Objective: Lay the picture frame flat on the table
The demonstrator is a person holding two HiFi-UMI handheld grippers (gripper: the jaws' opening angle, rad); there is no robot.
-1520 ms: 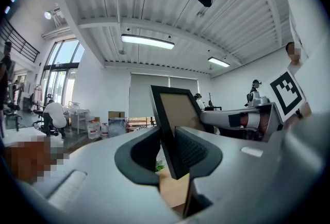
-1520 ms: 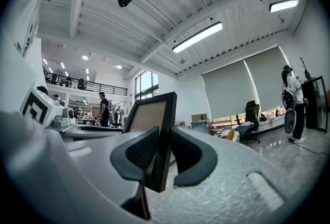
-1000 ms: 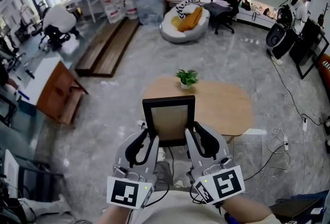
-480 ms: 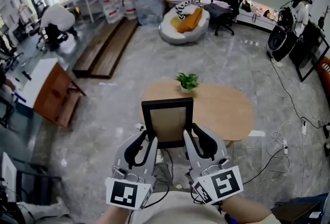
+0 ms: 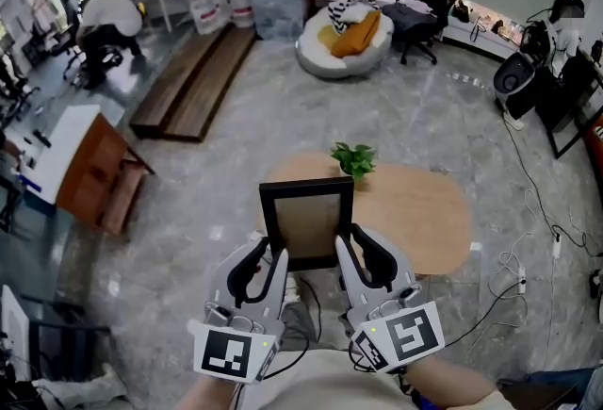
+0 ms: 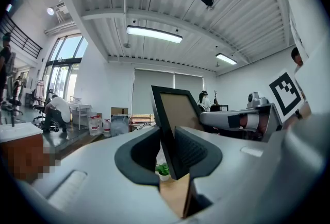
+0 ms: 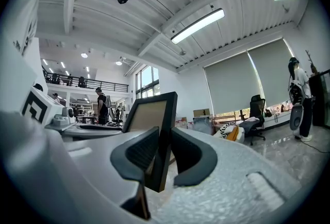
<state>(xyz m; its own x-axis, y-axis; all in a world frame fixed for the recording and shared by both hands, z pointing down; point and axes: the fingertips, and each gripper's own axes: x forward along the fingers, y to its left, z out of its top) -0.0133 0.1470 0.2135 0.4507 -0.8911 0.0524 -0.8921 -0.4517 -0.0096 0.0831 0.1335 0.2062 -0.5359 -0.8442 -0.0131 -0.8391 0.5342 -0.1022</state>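
Note:
A black picture frame (image 5: 306,221) with a tan backing is held upright in the air between my two grippers, in front of the oval wooden table (image 5: 424,210). My left gripper (image 5: 272,257) is shut on the frame's left edge. My right gripper (image 5: 346,251) is shut on its right edge. In the left gripper view the frame (image 6: 178,112) stands between the dark pads (image 6: 193,150) of the left gripper (image 6: 167,153). The right gripper view shows the frame (image 7: 149,117) clamped in the right gripper (image 7: 161,155). The frame's lower edge is hidden by the grippers.
A small potted plant (image 5: 354,158) stands at the table's far edge. Cables (image 5: 513,271) trail over the floor to the right. A brown desk (image 5: 89,177) is at the left, low wooden platforms (image 5: 188,88) behind it, a beanbag (image 5: 344,41) and office chair (image 5: 424,8) beyond.
The table and plant have drawn closer and lower in the head view as I carried the frame towards them. The frame stays upright in both grippers' grip.

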